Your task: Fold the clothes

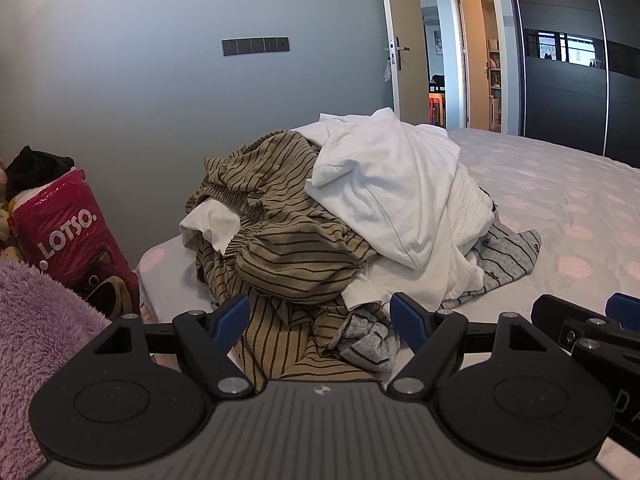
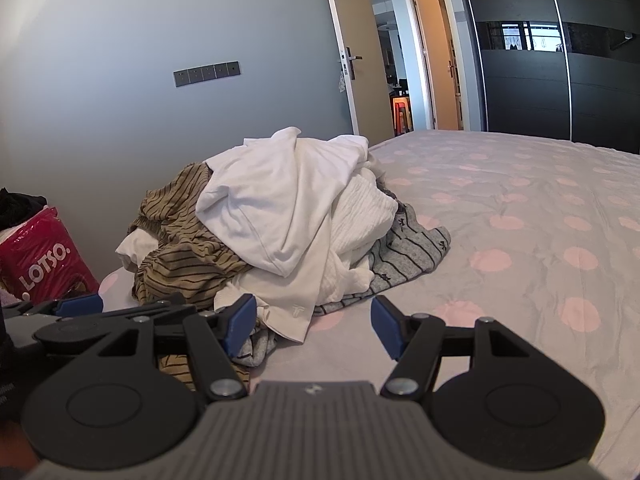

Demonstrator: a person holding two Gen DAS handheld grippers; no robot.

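Both tongs, left tongs (image 1: 320, 322) and right tongs (image 2: 314, 326), wide, empty; clothes pile (image 2: 280, 216) ahead on dotted bed (image 2: 540, 220), grey wall (image 1: 140, 80) behind, open door (image 2: 352, 48).

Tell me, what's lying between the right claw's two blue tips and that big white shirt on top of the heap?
In the right wrist view, only a white garment's hem and bare dotted bedsheet separate the open right gripper from the white shirt.

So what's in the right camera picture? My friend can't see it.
A pile of clothes sits on a spotted bed, white ones on top of striped ones. The open right tongs point at it, holding nothing. A red bag stands at the left.
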